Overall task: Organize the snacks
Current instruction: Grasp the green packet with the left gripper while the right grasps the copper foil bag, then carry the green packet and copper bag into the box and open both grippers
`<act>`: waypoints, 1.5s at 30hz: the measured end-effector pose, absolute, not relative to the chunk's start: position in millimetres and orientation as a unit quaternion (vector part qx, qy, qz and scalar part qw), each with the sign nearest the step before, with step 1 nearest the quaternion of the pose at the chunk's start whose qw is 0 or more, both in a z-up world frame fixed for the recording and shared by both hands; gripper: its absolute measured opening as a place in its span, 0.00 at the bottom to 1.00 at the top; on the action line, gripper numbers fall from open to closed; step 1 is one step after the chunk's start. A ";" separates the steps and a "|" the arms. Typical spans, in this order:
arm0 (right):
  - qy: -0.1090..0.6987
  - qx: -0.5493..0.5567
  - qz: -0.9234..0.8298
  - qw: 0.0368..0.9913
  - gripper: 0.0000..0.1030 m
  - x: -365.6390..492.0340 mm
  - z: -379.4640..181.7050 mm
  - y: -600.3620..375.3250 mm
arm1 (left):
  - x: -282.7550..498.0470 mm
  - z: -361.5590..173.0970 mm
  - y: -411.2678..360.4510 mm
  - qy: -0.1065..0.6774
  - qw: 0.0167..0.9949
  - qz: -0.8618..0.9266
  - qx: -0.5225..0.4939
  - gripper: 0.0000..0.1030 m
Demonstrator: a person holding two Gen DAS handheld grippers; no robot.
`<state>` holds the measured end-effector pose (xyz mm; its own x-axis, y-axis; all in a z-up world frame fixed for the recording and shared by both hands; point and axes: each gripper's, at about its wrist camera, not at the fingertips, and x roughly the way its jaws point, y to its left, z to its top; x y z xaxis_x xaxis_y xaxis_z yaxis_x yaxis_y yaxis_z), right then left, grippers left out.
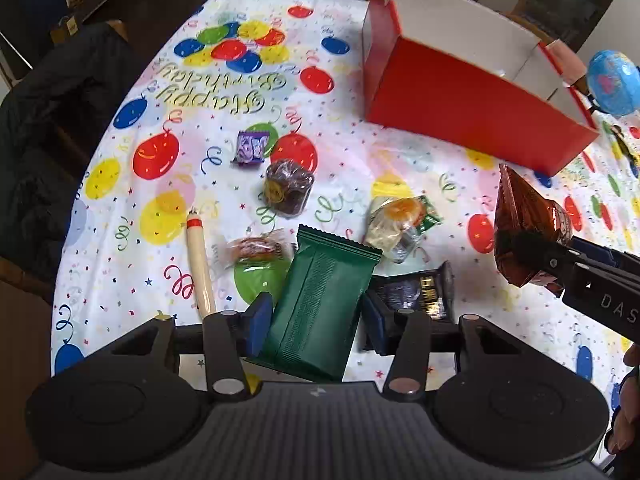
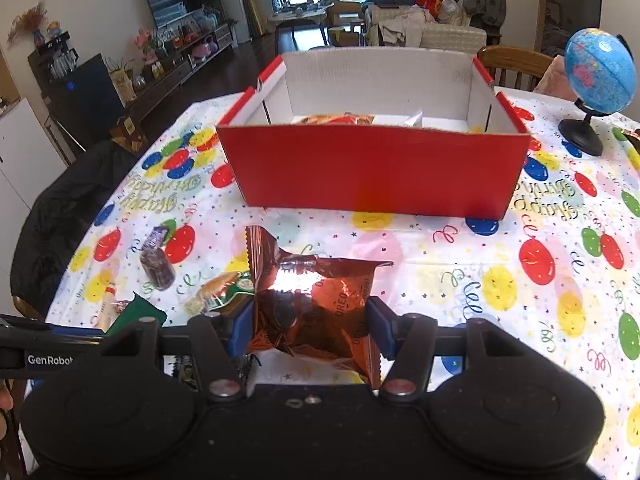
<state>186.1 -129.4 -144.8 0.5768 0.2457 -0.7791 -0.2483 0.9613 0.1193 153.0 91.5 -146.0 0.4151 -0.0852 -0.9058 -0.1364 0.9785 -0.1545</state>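
My left gripper (image 1: 318, 320) is shut on a dark green snack packet (image 1: 320, 292), lifted just above the balloon-print tablecloth (image 1: 224, 92). An orange foil Oreo packet (image 2: 316, 300) sits pinched between the blue pads of my right gripper (image 2: 310, 324), which is shut on it. The left wrist view shows that packet (image 1: 524, 208) at the right, raised off the table. Beyond both stands the red cardboard box (image 2: 376, 172), open on top, with a few packets (image 2: 340, 119) lying inside. Loose snacks remain on the cloth below my left gripper.
On the cloth lie a purple packet (image 1: 250, 147), a clear-wrapped brown cake (image 1: 288, 188), a cream sausage stick (image 1: 200, 264), a small bun packet (image 1: 256, 250), an orange-and-green packet (image 1: 400, 224) and a dark packet (image 1: 416, 292). A globe (image 2: 600, 76) stands right of the box. A black jacket (image 1: 48, 140) drapes a chair.
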 end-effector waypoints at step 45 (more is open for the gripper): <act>0.343 -0.031 0.119 0.931 0.56 280.9 -34.1 -162.3 | 281.9 -7.6 25.4 0.395 0.917 -0.046 -0.034 0.47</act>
<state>280.9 -162.3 -34.1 0.7372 0.1996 -0.6455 -0.2420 0.9700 0.0236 281.9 25.4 -7.6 0.6837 -0.1112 -0.7212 0.0581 0.9935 -0.0981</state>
